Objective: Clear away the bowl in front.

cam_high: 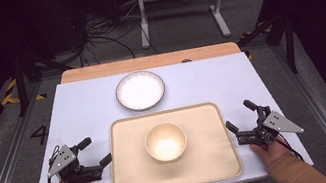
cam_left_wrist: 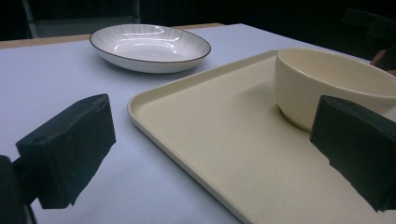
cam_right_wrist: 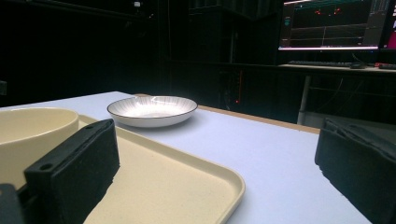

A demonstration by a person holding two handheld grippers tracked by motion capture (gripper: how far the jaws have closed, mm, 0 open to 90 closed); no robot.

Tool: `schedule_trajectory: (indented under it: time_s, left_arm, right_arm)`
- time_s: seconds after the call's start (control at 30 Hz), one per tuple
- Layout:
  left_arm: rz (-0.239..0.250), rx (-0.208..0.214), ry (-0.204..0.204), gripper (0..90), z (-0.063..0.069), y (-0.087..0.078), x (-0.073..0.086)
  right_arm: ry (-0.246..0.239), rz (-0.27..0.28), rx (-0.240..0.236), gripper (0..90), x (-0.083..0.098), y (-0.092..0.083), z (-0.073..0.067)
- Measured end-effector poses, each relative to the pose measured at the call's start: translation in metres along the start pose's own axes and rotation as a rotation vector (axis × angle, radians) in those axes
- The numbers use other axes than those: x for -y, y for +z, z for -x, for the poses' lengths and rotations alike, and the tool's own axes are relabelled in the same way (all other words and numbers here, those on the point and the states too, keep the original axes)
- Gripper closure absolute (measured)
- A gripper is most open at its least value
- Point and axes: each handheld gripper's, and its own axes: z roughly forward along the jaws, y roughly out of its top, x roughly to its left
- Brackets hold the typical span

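Observation:
A cream bowl point(cam_high: 166, 141) stands upright in the middle of a cream tray point(cam_high: 130, 178) near the table's front edge. Beyond the tray lies a white plate with a dark rim point(cam_high: 140, 90). My left gripper point(cam_high: 95, 151) rests open on the table just left of the tray, nothing between its jaws. My right gripper point(cam_high: 240, 115) rests open just right of the tray, also holding nothing. The left gripper view looks over the tray's corner point(cam_left_wrist: 140, 105) to the bowl point(cam_left_wrist: 327, 81) and plate point(cam_left_wrist: 149, 46). The right gripper view has the bowl point(cam_right_wrist: 32, 130), tray point(cam_right_wrist: 187, 186) and plate point(cam_right_wrist: 152, 110).
The table top point(cam_high: 78, 111) is pale blue-white with a wooden strip point(cam_high: 146, 62) along its far edge. Behind it stand a white frame point(cam_high: 181, 2) and cables on the floor. A lit monitor point(cam_right_wrist: 334, 23) sits on a desk far off in the right gripper view.

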Motion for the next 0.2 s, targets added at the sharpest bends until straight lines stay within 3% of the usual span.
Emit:
schedule_trajectory:
  time_s: [0.2]
  left_arm:
    - [0.001, -0.001, 0.003, 0.9, 0.0003, 0.0002, 0.0]
  right_arm:
    - [0.001, 0.0, 0.0, 0.1, 0.0, 0.0001, 0.0001]
